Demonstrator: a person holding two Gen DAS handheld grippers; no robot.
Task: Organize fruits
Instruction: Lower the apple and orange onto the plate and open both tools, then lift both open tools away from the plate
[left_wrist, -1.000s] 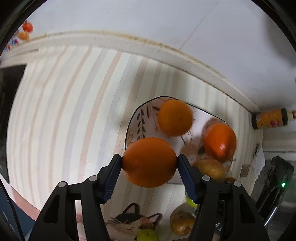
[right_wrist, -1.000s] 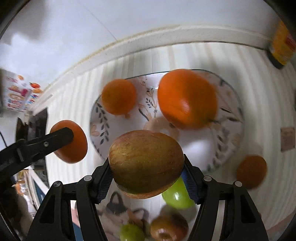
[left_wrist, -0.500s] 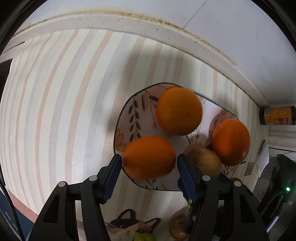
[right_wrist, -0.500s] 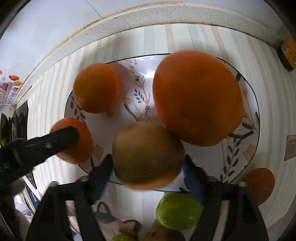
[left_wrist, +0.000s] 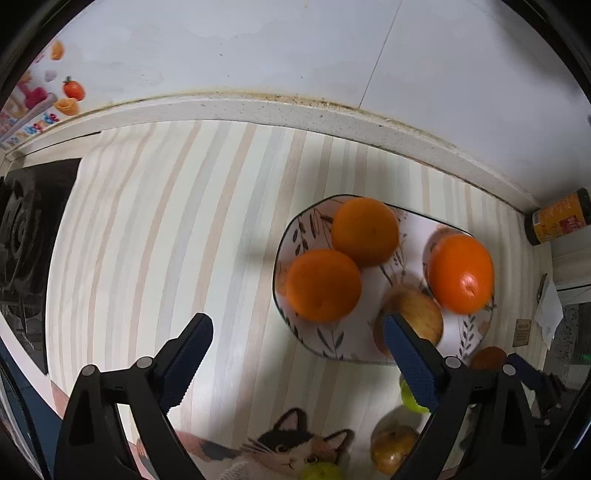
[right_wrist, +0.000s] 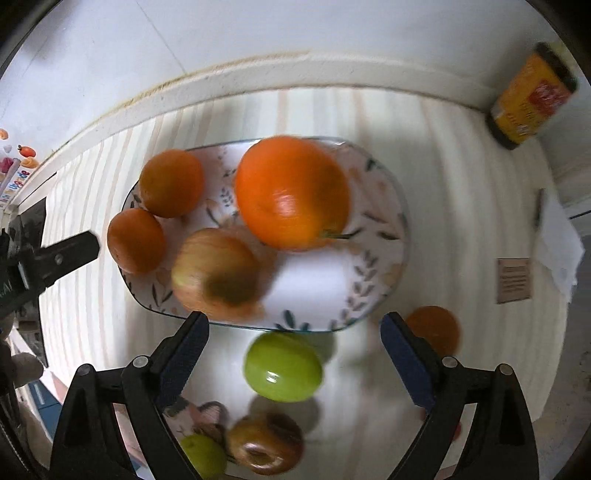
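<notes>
Striped cloth (left_wrist: 155, 236) in pale cream and grey covers the counter, and at nine o'clock in the left wrist view colourful fruit stickers with lettering too blurred to read cling to the wall (left_wrist: 40, 107). Left gripper (left_wrist: 295, 354) hangs over bare cloth, its jaws opening with nothing between them. Over to three o'clock of it, the leaf-patterned plate (left_wrist: 332, 343) carries two oranges touching each other, one nearer (left_wrist: 323, 284) and one behind (left_wrist: 365, 230), then a yellow-red apple (right_wrist: 218, 273) and the big orange (right_wrist: 291, 192) at the plate's right. Right gripper (right_wrist: 293, 354) hovers at the plate's six o'clock edge, jaws opening, released; a green apple (right_wrist: 282, 365) lies on the cloth below the gap, untouched by the pads. Another green fruit (right_wrist: 203, 459) and a brownish apple (right_wrist: 266, 448) sit at six o'clock, a small orange (right_wrist: 437, 328) at four. Far right, at one o'clock, a yellow bottle (right_wrist: 532, 96) lies by the wall, its red label unreadable.
</notes>
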